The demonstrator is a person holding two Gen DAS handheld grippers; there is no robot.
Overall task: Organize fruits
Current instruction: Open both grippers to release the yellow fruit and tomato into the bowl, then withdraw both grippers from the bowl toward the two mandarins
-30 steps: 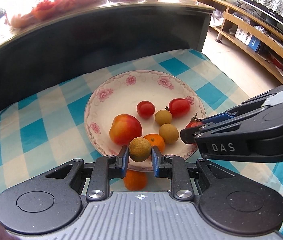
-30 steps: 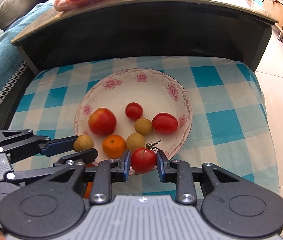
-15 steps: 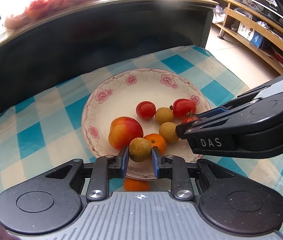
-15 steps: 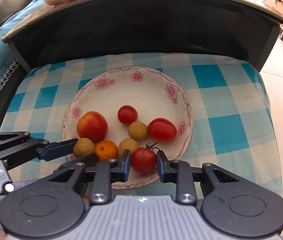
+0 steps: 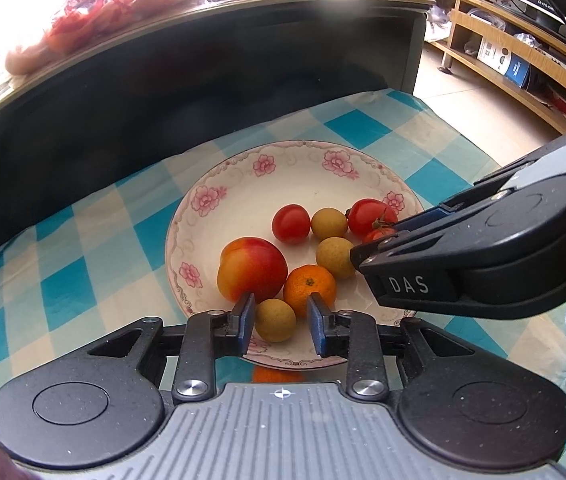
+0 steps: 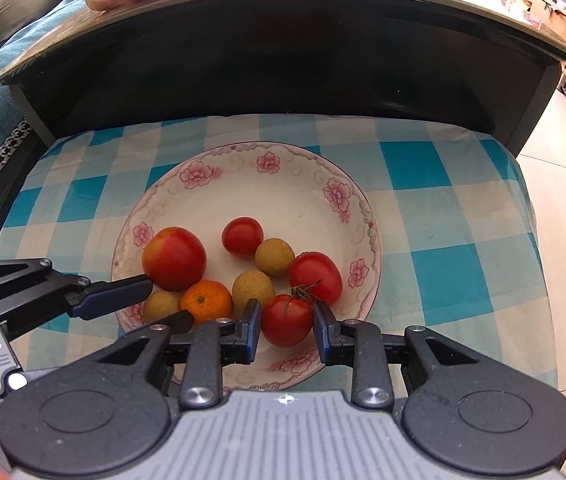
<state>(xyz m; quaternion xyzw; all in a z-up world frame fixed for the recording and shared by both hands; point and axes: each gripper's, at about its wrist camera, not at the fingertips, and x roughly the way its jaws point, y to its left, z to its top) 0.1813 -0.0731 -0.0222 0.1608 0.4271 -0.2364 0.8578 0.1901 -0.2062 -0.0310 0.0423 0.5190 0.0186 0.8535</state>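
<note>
On the near edge of the plate [image 5: 219, 200], a longan [image 5: 275, 320] is bracketed loosely by the parted left gripper [image 5: 279, 322]. A stemmed tomato [image 6: 287, 320], beside it on the plate, is framed by the right gripper [image 6: 287, 330]; contact cannot be told.

Reds, oranges and tan-greens on a pink-flowered white plate

The plate [image 6: 335, 184] is white with pink blossoms and a thin scrolled rim line; under it the cloth [image 6: 463, 216] is checked blue, pale blue and cream. Between the right gripper [image 6: 287, 326] blue pads sits a red tomato [image 6: 286, 320] with a green stem; between the left gripper [image 5: 279, 320] pads, a tan-green longan [image 5: 275, 320]. Just ahead lie an orange mandarin [image 5: 310, 290] and a red-and-yellow apple [image 5: 251, 270].
</note>
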